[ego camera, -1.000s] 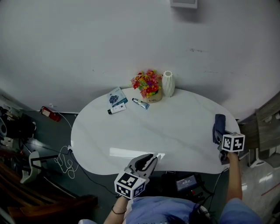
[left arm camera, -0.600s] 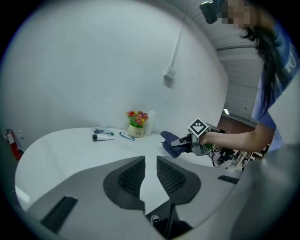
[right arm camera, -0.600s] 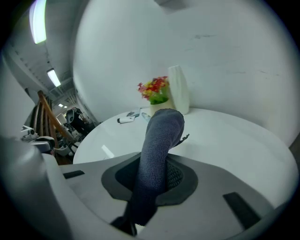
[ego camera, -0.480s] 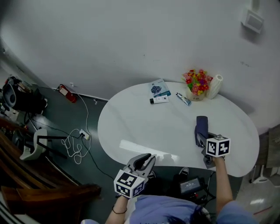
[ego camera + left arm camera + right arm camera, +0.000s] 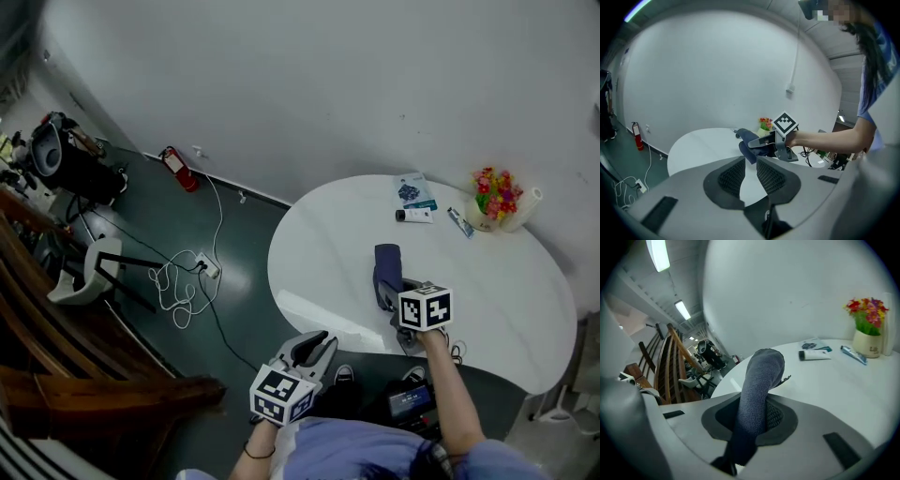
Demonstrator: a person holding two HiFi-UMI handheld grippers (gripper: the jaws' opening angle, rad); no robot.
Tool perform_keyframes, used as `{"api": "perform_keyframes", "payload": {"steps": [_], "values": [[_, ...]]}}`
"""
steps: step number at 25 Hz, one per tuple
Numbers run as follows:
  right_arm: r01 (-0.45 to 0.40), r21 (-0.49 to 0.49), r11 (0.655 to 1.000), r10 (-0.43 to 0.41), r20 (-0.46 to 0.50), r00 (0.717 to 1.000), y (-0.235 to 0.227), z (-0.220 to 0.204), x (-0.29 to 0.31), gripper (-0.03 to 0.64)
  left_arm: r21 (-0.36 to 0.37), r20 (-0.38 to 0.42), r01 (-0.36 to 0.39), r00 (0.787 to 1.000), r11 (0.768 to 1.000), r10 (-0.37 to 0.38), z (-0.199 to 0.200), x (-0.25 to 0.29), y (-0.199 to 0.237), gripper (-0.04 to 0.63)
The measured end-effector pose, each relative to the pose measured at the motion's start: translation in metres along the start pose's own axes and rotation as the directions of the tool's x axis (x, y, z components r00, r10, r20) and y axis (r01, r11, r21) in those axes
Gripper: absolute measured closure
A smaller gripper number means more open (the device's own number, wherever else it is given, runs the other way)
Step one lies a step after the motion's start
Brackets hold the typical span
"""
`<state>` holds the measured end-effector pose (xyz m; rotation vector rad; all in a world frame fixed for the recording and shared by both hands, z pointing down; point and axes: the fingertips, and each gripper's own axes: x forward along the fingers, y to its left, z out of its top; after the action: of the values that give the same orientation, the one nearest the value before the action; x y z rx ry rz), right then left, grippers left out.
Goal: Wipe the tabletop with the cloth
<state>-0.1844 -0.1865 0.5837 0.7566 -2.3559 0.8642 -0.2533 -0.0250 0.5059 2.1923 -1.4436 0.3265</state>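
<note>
While we are holding the left gripper (image 5: 309, 349) low at the bottom middle of the head view, off the near edge of the table (image 5: 328, 253), its jaws are standing a narrow gap apart with nothing in it. Its own view is looking across the white top towards the right gripper (image 5: 774, 145).

Further in, just right of the head view's centre, we are clamping the right gripper (image 5: 392, 296) on the cloth (image 5: 386, 265). Its jaws are pinching one bunched end, and the rest is running forward, away from us, over the table. In the right gripper view the cloth (image 5: 758, 385) is filling the gap between the jaws and curling over at its far tip.

We are judging it to be a light, soft, limp knit. It is likely to bend wherever it is pushed and to roll up instead of lying flat. A hold on the gathered end, as now, seems right, since it is leaving a long flap free to drag. Only the part pressed down is going to wipe, so the gripper needs keeping low. The smooth, glossy top should let it slide easily.

At the far upper right, a booklet (image 5: 410, 190), a tube (image 5: 413, 216) and flowers (image 5: 495, 192) are sitting well apart from the cloth.
</note>
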Motion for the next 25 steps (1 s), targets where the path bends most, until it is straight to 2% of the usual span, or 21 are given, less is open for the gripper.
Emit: {"api": "perform_keyframes", "payload": {"steps": [8, 15, 20, 25], "values": [[-0.174, -0.138, 0.975, 0.16, -0.108, 0.981, 0.128, 0.003, 0.094, 0.546, -0.113, 0.015, -0.101, 0.995, 0.989, 0.103, -0.033, -0.052, 0.048, 0.525], [-0.303, -0.132, 0.944, 0.279, -0.174, 0.944, 0.21, -0.015, 0.147, 0.546, -0.182, 0.025, -0.178, 0.982, 0.967, 0.186, -0.052, -0.087, 0.082, 0.525], [-0.334, -0.133, 0.933, 0.299, -0.229, 0.926, 0.233, -0.04, 0.169, 0.546, -0.203, 0.002, -0.219, 0.974, 0.954, 0.225, -0.064, -0.104, 0.099, 0.525], [-0.279, -0.147, 0.949, 0.238, -0.251, 0.938, 0.214, -0.051, 0.166, 0.546, -0.197, -0.007, -0.212, 0.977, 0.957, 0.215, -0.064, -0.105, 0.099, 0.525]]}}
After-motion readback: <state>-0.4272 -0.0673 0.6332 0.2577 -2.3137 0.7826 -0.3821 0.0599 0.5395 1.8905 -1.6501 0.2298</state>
